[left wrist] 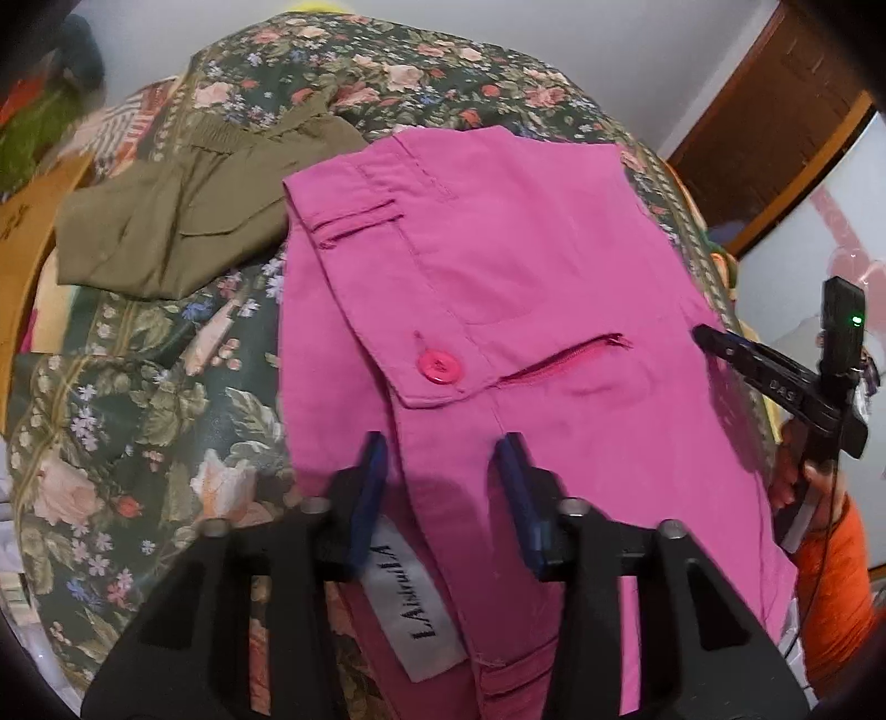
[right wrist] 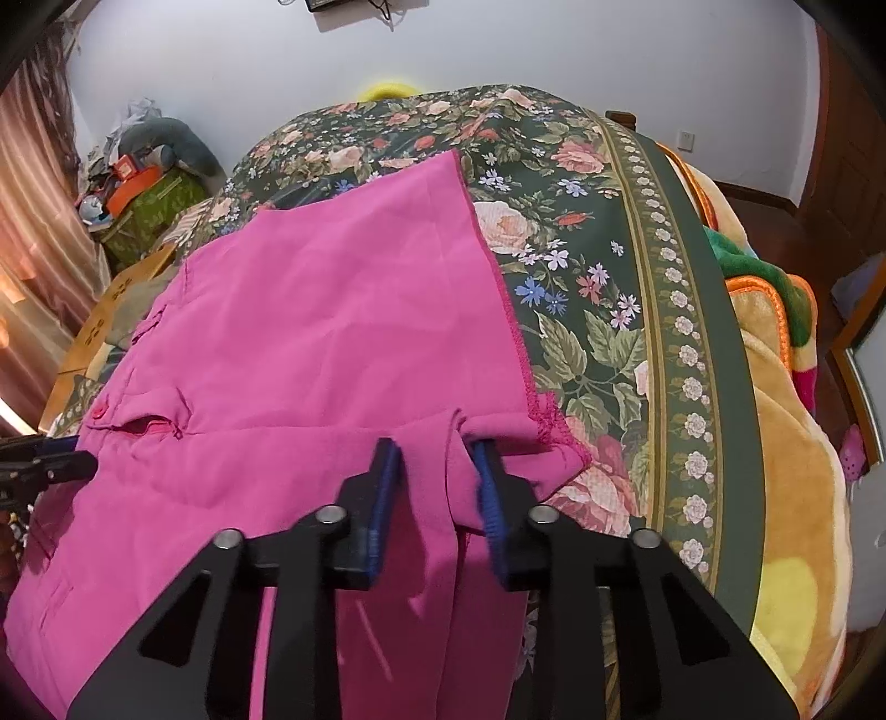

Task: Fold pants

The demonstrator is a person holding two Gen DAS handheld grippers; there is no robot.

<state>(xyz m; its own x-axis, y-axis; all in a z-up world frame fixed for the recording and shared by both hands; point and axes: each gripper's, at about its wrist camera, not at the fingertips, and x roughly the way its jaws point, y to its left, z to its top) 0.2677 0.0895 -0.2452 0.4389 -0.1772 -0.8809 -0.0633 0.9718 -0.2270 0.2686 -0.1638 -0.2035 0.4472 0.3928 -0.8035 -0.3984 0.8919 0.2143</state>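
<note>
Left hand-held gripper (left wrist: 440, 468): nearest the left wrist camera, at 6 o'clock; blue pads narrowed over the waistband edge of the pink pants (left wrist: 498, 310), fabric lying between them. Whether the pads press the cloth cannot be told.

White label (left wrist: 412, 603): inside the waistband, at 6 o'clock beneath the left pad, printed in black letters.

Right hand-held gripper (right wrist: 437, 476): at 6 o'clock in the right wrist view; pads closed in on a raised ridge of pink fabric near the hem corner, cloth bunched between them and touching both.

Pink pants, cont.: spread flat on the bed, covering the centre of both views. Pink button (left wrist: 438, 367) on the pocket flap at centre; open zip (left wrist: 565, 360) just beside it toward 3 o'clock. Serged hem edge (right wrist: 512, 321) runs from 12 toward 4 o'clock in the right wrist view.

Floral bedspread (right wrist: 598, 310): dark green with roses, under the pants.

Olive garment (left wrist: 183, 221): folded, at 10 o'clock, just beside the pants on the bedspread.

Orange sleeve (left wrist: 830, 587): at 4 o'clock, the person's arm behind the right gripper.

Plush blanket (right wrist: 792, 443): yellow, at 3 o'clock past the bedspread border.

White wall (right wrist: 498, 44): farthest, at 12 o'clock.
</note>
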